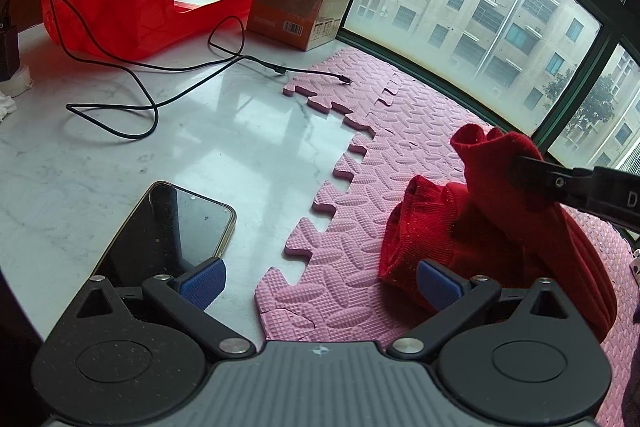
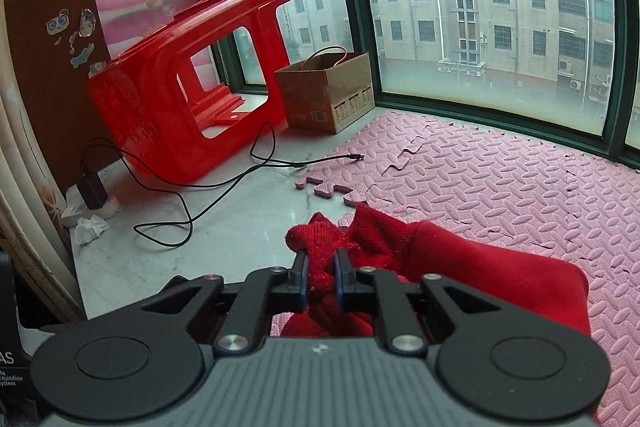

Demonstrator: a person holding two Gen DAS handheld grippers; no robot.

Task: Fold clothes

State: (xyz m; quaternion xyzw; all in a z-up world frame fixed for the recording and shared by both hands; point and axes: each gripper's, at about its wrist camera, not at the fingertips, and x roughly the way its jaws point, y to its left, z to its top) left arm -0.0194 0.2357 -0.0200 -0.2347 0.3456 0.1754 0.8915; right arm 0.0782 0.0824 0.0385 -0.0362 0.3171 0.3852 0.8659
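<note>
1. The right tongs [image 2: 322, 273] are clamped on a bunched fold of the red garment [image 2: 472, 267], the knit cloth pinched between both pads; the fold stands up above the jaws, and more cloth hangs under them.
2. The left tongs [image 1: 320, 279] stand wide apart with nothing between them; the right-hand blue pad [image 1: 438, 285] is at the near edge of the garment [image 1: 440, 227], though I cannot tell if it touches; the left-hand pad is over the corner of a phone [image 1: 172, 227].
3. In the left view, the right tongs [image 1: 532, 175] come in from the right edge and hold a lifted peak of the cloth; the ribbed cuff lies lower, on the mat.
4. The garment rests on a pink foam mat [image 2: 500, 179] of interlocking tiles, near the mat's toothed edge; beyond that edge lies bare marble sill [image 1: 120, 147].
5. The phone lies face up on the marble, screen dark, apart from the mat.
6. A black cable [image 1: 132, 75] loops across the marble; its plug end lies on the mat's far corner.
7. A red plastic stool [image 2: 160, 107] lies tipped on its side by the window [image 2: 492, 27]; a cardboard box [image 2: 328, 95] with a cord handle stands just beside it.
8. Crumpled tissue [image 2: 90, 229] sits near a black charger [image 2: 92, 189] at the left wall.
</note>
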